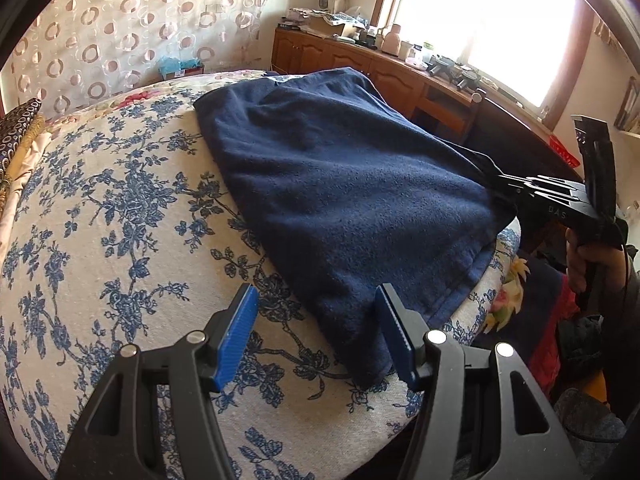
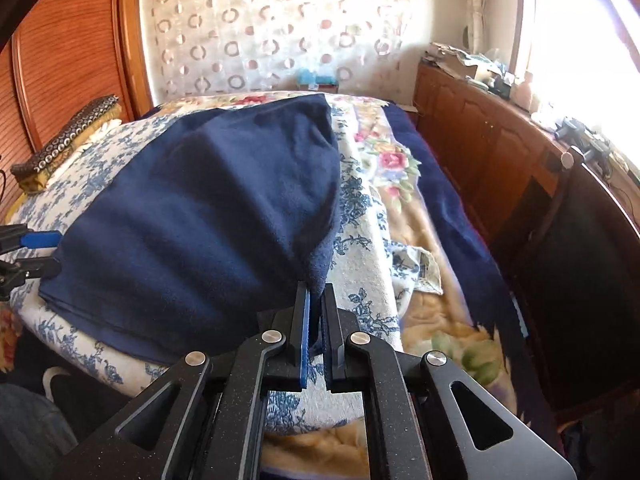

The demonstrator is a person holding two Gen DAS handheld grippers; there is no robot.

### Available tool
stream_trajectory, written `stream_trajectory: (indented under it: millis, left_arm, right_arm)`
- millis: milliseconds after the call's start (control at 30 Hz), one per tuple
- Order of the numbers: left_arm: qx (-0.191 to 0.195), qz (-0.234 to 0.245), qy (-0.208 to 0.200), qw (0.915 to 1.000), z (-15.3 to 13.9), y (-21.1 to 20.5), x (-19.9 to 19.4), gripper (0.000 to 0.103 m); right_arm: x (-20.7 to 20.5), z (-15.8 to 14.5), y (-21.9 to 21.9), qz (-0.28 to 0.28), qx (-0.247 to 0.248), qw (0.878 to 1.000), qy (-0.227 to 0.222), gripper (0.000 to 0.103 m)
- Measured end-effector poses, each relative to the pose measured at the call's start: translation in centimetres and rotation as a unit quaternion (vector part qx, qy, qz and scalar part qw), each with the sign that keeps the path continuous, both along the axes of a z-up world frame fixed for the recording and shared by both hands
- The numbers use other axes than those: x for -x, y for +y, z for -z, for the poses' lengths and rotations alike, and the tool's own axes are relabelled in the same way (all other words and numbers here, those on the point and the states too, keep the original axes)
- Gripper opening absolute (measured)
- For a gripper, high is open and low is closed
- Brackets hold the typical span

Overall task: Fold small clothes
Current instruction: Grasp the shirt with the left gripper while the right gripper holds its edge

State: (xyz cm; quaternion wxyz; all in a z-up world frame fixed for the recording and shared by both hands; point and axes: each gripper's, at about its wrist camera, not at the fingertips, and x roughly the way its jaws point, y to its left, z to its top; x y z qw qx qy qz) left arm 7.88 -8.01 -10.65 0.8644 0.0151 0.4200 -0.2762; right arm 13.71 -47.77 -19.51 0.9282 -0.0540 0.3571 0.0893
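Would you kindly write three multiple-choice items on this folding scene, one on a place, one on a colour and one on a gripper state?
1. The navy garment lies on:
A. a wooden desk
B. the floral cloth
C. the floor

2. The left gripper's pads are:
A. red
B. green
C. blue

3. The right gripper is:
A. shut on the garment's corner
B. wide open above it
C. holding a hanger

Answers: 1 B, blue-flowered fabric shows all round the garment. 2 C, both pads show blue in the left wrist view. 3 A, navy cloth is pinched between its closed fingers.
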Motion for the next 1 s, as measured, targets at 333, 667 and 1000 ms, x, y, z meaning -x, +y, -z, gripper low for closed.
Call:
stream_trajectory:
  millis: [333, 667, 1000]
  left_arm:
    - [-0.003, 0.001, 0.005, 1.0000, 0.5, -0.2, 0.1, 0.060]
    - [0.020, 0.004, 0.007, 0.9998, 0.5, 0.4, 0.3, 0.060]
    - [0.037, 0.033, 0.017, 0.9986, 0.5, -0.1, 0.5, 0.017]
  right_arm:
    - [-0.5, 0.9, -0.3, 0.000, -0.034, 0.999, -0.011, 0.030]
    - [-1.6, 2.0, -0.6, 0.020, -0.024, 0.999, 0.015, 0.054]
    - [-0.8, 1.8, 0.8, -0.059, -0.040, 0.996, 0.047, 0.019]
